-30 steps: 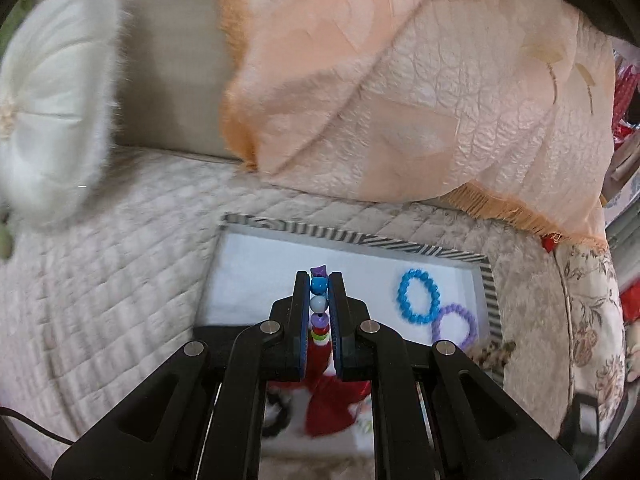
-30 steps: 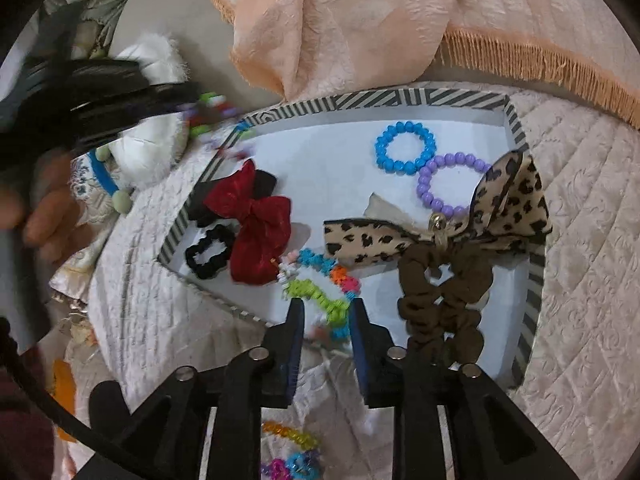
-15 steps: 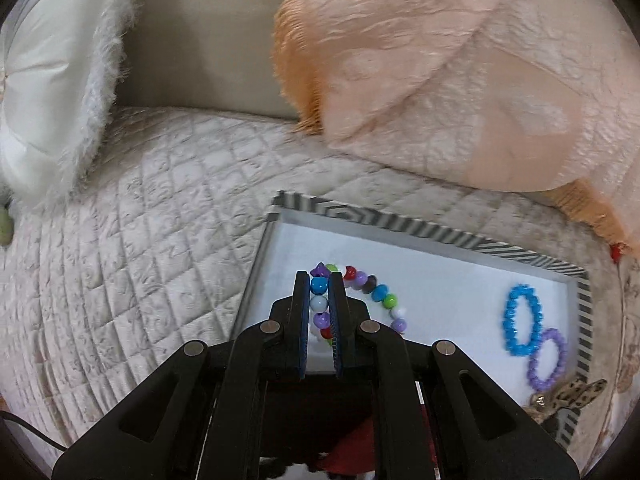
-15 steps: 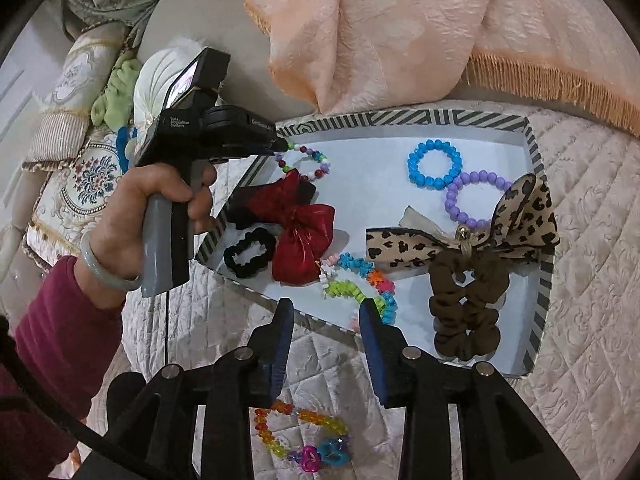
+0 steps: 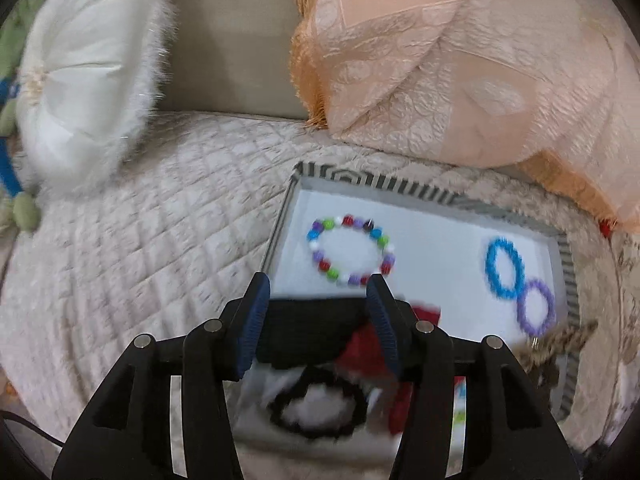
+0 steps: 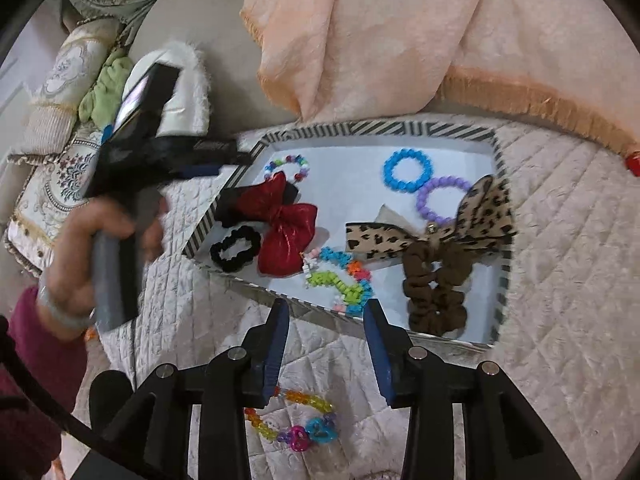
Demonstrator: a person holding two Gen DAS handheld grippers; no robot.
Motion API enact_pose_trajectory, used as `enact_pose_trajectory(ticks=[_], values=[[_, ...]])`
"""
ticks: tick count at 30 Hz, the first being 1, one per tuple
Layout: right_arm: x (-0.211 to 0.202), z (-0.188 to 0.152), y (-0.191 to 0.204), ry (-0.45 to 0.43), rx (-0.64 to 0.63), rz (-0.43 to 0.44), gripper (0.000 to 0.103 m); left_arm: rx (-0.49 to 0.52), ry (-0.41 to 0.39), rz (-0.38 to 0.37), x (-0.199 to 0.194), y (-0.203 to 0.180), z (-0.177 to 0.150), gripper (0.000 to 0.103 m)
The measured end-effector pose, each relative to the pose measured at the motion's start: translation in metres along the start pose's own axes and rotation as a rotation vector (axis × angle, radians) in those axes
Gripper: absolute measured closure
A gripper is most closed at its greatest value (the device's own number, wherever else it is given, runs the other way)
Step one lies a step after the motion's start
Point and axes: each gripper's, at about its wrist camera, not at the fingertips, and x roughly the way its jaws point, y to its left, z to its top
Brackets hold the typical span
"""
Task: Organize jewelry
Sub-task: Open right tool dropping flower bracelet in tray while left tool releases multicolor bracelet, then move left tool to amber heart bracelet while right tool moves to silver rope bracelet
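A multicoloured bead bracelet (image 5: pixel 351 251) (image 6: pixel 287 166) lies flat in the far left corner of the striped-rim tray (image 5: pixel 380 182) (image 6: pixel 360 128). My left gripper (image 5: pixel 319 284) (image 6: pixel 224 160) hovers just short of it, jaws opening with nothing between them. My right gripper (image 6: pixel 327 308) sits above the tray's near rim, jaws opening and empty. On the quilt under it lies a clear-bead bracelet with heart charms (image 6: pixel 296 420). A blue bracelet (image 6: pixel 406 176) and a purple bracelet (image 6: pixel 440 200) rest at the tray's far right.
The tray also holds a red bow (image 6: pixel 284 232), a black scrunchie (image 6: pixel 236 248), a neon bracelet (image 6: pixel 344 280), a leopard bow (image 6: pixel 460 224) and a brown scrunchie (image 6: pixel 436 288). A peach fringed throw (image 5: pixel 460 60) hangs behind. A white furry cushion (image 5: pixel 84 80) stands left.
The left gripper let go of the multicoloured bracelet, which now lies in the tray, and its jaws spread apart. The right gripper drew back from the tray and opened wider.
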Motion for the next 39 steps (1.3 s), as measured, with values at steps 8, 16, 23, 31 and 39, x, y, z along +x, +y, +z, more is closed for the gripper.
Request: enact_pose_trajectory(ticks=[8, 16, 23, 31, 39], values=[[-0.025, -0.012, 0.018, -0.060, -0.019, -0.078, 0.066, 0.012, -0.092, 0.020, -0.064, -0.001, -0.058, 0.053], [-0.046, -0.027, 0.025, -0.101, 0.005, -0.113, 0.064, 0.004, -0.159, 0.024, -0.109, -0.002, -0.107, 0.053], [-0.062, -0.038, 0.031, -0.113, -0.009, -0.140, 0.055, 0.009, -0.163, 0.014, -0.126, -0.007, -0.136, 0.053], [-0.080, -0.053, 0.022, -0.109, -0.009, -0.168, 0.051, 0.033, -0.118, -0.004, -0.124, -0.016, -0.163, 0.053], [-0.078, -0.077, 0.001, -0.022, -0.019, -0.159, 0.051, 0.056, -0.038, -0.078, -0.113, -0.020, -0.179, 0.053]])
